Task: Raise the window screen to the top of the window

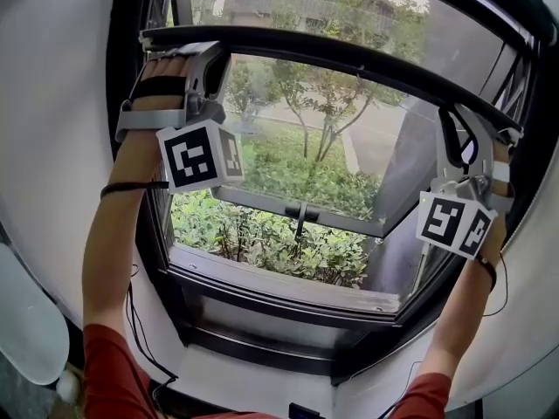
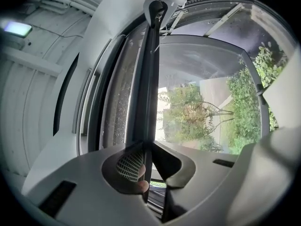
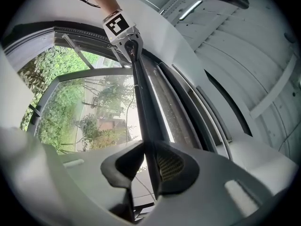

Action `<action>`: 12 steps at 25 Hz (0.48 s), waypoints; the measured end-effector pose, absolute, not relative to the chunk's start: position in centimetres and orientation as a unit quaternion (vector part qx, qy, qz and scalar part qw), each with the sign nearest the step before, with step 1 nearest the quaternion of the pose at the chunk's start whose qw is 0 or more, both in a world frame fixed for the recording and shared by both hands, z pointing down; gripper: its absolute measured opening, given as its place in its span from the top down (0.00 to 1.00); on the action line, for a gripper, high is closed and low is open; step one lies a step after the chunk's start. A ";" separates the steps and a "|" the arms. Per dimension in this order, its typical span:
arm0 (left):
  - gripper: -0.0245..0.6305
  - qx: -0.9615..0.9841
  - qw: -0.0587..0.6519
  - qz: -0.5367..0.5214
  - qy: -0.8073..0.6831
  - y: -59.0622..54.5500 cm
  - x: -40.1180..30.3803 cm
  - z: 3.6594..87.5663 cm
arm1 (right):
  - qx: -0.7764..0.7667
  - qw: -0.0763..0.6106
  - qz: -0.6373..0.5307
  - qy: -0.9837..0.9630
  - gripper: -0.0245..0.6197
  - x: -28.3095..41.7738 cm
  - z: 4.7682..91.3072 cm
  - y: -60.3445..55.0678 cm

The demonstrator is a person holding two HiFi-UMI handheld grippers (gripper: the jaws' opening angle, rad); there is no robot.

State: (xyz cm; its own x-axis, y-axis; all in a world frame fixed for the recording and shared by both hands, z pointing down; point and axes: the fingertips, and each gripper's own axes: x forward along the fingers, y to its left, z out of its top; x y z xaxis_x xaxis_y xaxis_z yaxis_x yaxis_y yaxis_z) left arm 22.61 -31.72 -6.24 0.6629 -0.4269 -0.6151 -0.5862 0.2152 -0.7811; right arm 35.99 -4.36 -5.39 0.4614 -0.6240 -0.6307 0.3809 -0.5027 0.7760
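Screen bar (image 1: 349, 61) is held high in the window, toward 12 o'clock, and is clenched at its ends by the left hand-held gripper (image 1: 203, 55) and the right hand-held gripper (image 1: 467, 133). Most of the lift is judged done. A short stretch below the top frame (image 1: 489, 5) is left.

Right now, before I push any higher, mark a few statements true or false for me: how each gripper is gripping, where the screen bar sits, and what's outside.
1. The left gripper is shut on the screen bar. True.
2. The right gripper is open and empty. False: it is shut on the same bar.
3. The bar rests at the bottom of the window. False: it is held high, well above the sill.
4. The two grippers hold the bar near opposite ends. True.
5. Green shrubs show outside. True.
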 end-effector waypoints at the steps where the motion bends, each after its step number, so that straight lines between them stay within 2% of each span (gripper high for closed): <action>1: 0.88 -0.623 0.665 0.065 0.406 -31.7 22.6 -6.2 | 0.698 0.491 -0.513 -0.087 0.82 36.0 -5.4 -4.4; 12: 0.88 -0.629 0.659 0.080 0.405 -31.7 22.5 -7.0 | 0.691 0.488 -0.528 -0.079 0.82 35.9 -6.1 -4.3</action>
